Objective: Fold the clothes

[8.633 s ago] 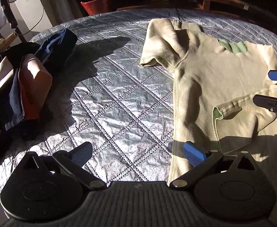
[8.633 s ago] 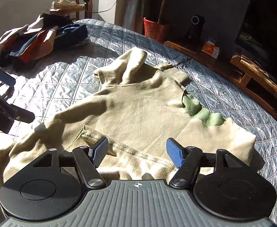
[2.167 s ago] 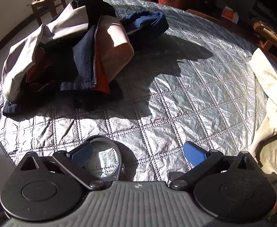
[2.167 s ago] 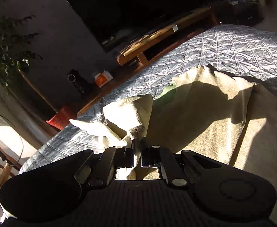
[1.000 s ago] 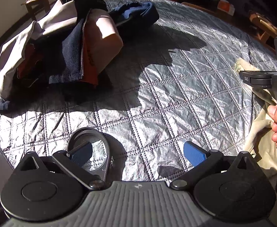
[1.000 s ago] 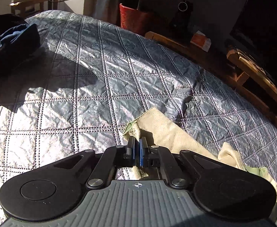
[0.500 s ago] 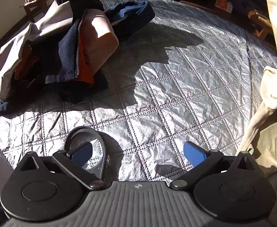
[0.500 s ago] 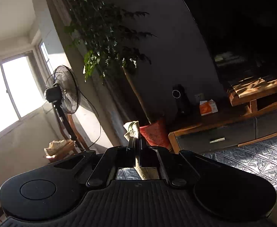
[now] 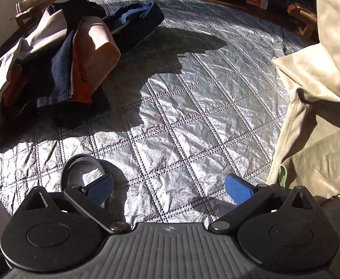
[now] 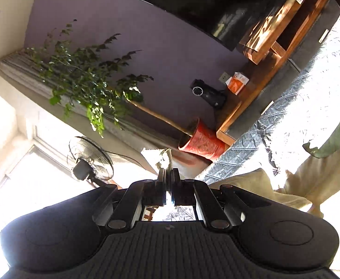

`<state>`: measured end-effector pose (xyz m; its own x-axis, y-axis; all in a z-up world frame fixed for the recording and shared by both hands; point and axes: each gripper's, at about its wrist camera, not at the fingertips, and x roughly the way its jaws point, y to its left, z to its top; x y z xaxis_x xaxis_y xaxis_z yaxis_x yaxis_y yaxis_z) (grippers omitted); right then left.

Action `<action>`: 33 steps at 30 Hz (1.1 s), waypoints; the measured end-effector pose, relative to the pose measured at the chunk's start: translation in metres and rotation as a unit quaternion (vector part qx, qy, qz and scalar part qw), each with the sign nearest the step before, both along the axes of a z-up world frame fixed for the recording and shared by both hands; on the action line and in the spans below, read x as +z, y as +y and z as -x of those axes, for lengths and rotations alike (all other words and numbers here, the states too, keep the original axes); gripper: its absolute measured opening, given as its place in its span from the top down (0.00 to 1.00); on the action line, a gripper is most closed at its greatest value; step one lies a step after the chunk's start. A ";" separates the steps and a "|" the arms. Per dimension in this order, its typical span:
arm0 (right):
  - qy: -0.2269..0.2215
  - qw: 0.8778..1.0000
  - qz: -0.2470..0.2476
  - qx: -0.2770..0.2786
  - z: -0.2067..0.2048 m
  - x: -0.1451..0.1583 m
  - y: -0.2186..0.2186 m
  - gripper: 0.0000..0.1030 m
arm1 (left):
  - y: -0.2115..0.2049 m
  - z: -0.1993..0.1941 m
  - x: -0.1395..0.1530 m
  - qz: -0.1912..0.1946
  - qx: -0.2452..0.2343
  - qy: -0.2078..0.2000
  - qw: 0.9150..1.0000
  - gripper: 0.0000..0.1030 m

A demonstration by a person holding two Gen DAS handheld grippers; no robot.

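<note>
Red pot [image 10: 201,141] — leafy plant [image 10: 88,79] inside

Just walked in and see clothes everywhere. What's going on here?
A person with a gripper in each hand is folding laundry on a quilted silver cover. The right gripper is shut on a corner of a cream shirt, holding it up off the cover. The left gripper hangs open above the cover. A pile of clothes waits nearby.

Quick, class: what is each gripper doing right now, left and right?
Left gripper: open, holding nothing, above the quilted cover.
Right gripper: shut on the beige shirt.
</note>
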<state>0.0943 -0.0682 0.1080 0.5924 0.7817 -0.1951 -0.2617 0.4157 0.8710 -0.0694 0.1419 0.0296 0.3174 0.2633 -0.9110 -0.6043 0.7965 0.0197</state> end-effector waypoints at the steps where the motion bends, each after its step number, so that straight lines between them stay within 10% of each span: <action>1: 0.012 1.000 -0.003 0.011 -0.005 -0.005 0.013 0.96 | -0.004 -0.002 -0.001 0.000 -0.006 0.002 1.000 0.01; 7: -0.021 0.999 -0.038 0.031 -0.005 0.031 0.052 0.95 | -0.012 -0.006 -0.005 0.001 -0.026 0.007 1.000 0.01; 12: -0.083 0.993 -0.004 -0.081 0.030 0.058 -0.004 0.95 | -0.015 -0.007 -0.007 0.007 -0.028 0.009 1.000 0.01; 21: -0.043 0.938 0.152 -0.309 0.145 -0.010 -0.107 0.93 | -0.025 -0.009 -0.009 0.006 -0.045 0.012 0.999 0.01; 28: 0.081 0.935 0.175 -0.297 0.161 -0.062 -0.151 0.89 | -0.042 -0.017 -0.011 0.007 -0.075 0.011 0.997 0.01; 33: 0.080 0.935 0.232 -0.257 0.172 -0.083 -0.150 0.88 | -0.053 -0.031 -0.007 0.021 -0.087 -0.004 0.996 0.01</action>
